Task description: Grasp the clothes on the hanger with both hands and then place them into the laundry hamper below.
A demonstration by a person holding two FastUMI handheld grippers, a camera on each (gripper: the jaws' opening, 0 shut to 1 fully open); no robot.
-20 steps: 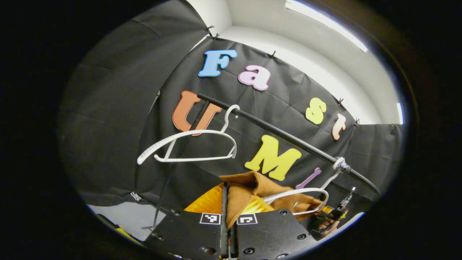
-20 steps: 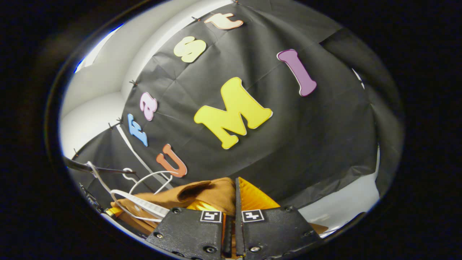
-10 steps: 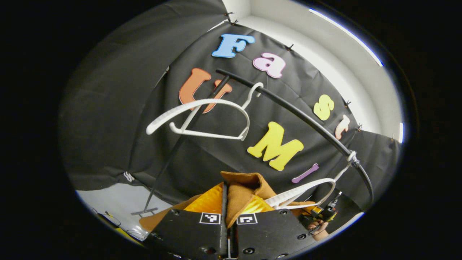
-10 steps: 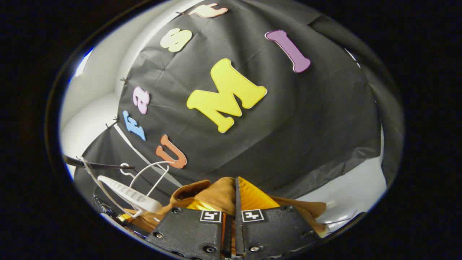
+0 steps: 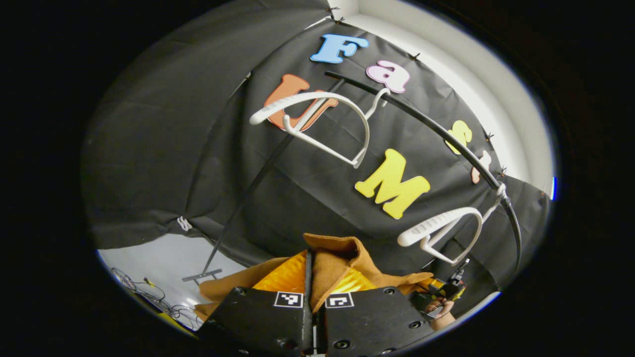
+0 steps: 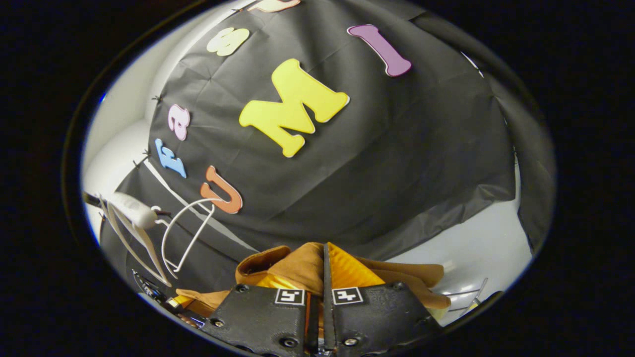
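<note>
Brown clothes (image 5: 342,258) hang clear of both white hangers (image 5: 317,124), pinched at each end. Left tool (image 5: 313,302) is closed tight on the cloth; right tool (image 6: 317,305) likewise, fabric between its fingers. Judged step: carrying; next, lowering both toward the hamper below.

We hold the left claw (image 5: 313,277) with its fingers pressed close together, cloth pinched between them. Our right claw (image 6: 322,277) is likewise clamped tight on fabric. Farther off, a hand (image 5: 439,313) grips the right claw.
</note>
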